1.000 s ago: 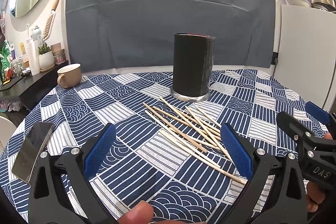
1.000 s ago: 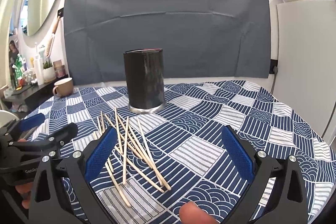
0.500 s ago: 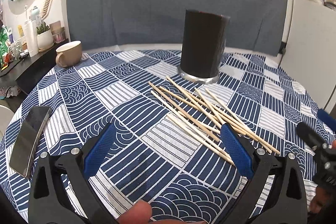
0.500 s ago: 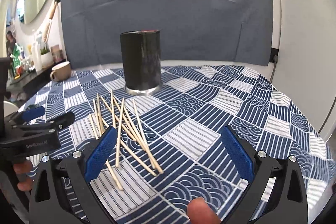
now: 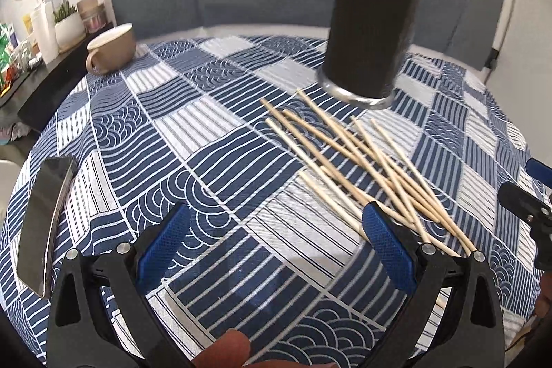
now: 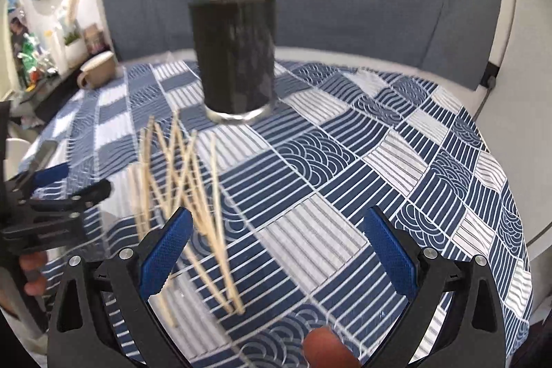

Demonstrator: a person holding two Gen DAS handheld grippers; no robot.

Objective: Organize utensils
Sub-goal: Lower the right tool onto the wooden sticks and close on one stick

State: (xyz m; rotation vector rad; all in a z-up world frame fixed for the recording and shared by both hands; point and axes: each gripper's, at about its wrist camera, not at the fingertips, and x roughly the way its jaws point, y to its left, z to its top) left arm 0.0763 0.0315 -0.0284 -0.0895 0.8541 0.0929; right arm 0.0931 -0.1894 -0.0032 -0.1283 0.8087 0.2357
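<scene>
We had both tongs spread wide and empty, low over the tabletop [image 5: 214,112]. Left tongs [image 5: 276,244] hung near, with the right pad just over the near ends of the chopsticks [image 5: 358,157]; right tongs [image 6: 276,247] sat with the left pad over the same pile's near right edge. Nothing was gripped yet.

The chopsticks lay loose and crossed in a fan on the patterned cloth, between the tongs and the black holder [image 5: 369,37], which stood upright just beyond their far tips. The right-wrist view was blurred, so exact stick count was unclear.

Risks as we judged them:
- Sticks overlapped, so closing on one likely pinched two or dragged a neighbour, scattering the pile.
- Thin round sticks could roll or slip out of flat pads, especially if gripped near an end and levered.
- Both tongs converged on one pile; they could collide.
- A long stick swung toward the holder might knock it, though its base looked broad.

Far left, a beige mug [image 5: 110,52] and a phone [image 5: 45,226] at the near left were well apart, low risk.
</scene>
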